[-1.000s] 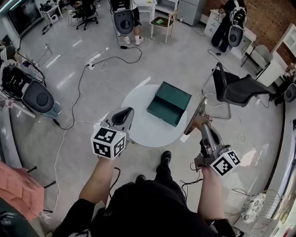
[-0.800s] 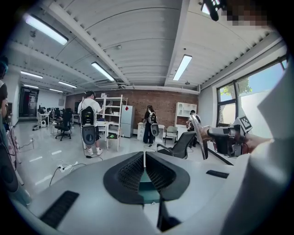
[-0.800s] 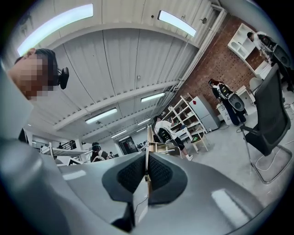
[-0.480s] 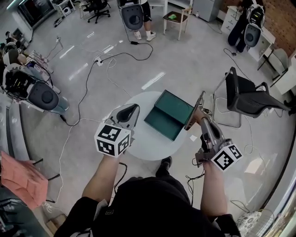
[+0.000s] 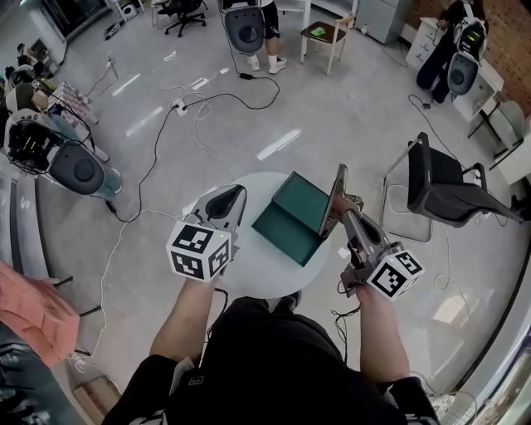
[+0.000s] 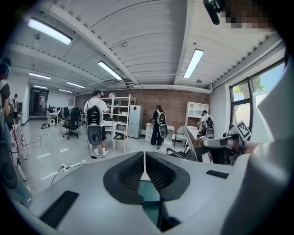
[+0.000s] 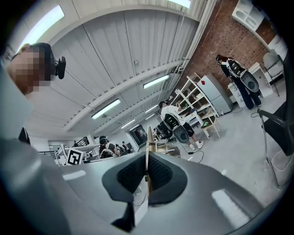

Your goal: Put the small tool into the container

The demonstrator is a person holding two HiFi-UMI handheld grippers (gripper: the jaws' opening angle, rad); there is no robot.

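Observation:
A dark green container point(image 5: 290, 217) lies open on the round white table point(image 5: 249, 267). My right gripper point(image 5: 342, 209) is shut on a small flat tool point(image 5: 333, 195) with a thin blade, which stands upright over the container's right edge. In the right gripper view the tool point(image 7: 148, 140) shows edge-on, clamped between the pads of the right gripper point(image 7: 147, 170). At the table's left side my left gripper point(image 5: 226, 197) hangs shut with nothing in it. Seen from the left gripper view, the left gripper point(image 6: 145, 158) has its pads together and the container point(image 6: 149, 195) shows below them.
A black chair point(image 5: 452, 189) stands right of the table. Cables point(image 5: 158, 133) and a power strip point(image 5: 178, 106) lie on the floor behind it. A grey rig point(image 5: 75, 170) is at the left. A person point(image 5: 247, 25) and a wooden chair point(image 5: 328, 33) are at the far side.
My right gripper has carried the tool leftward, from beside the table to over the container's right edge. The left gripper has hardly moved.

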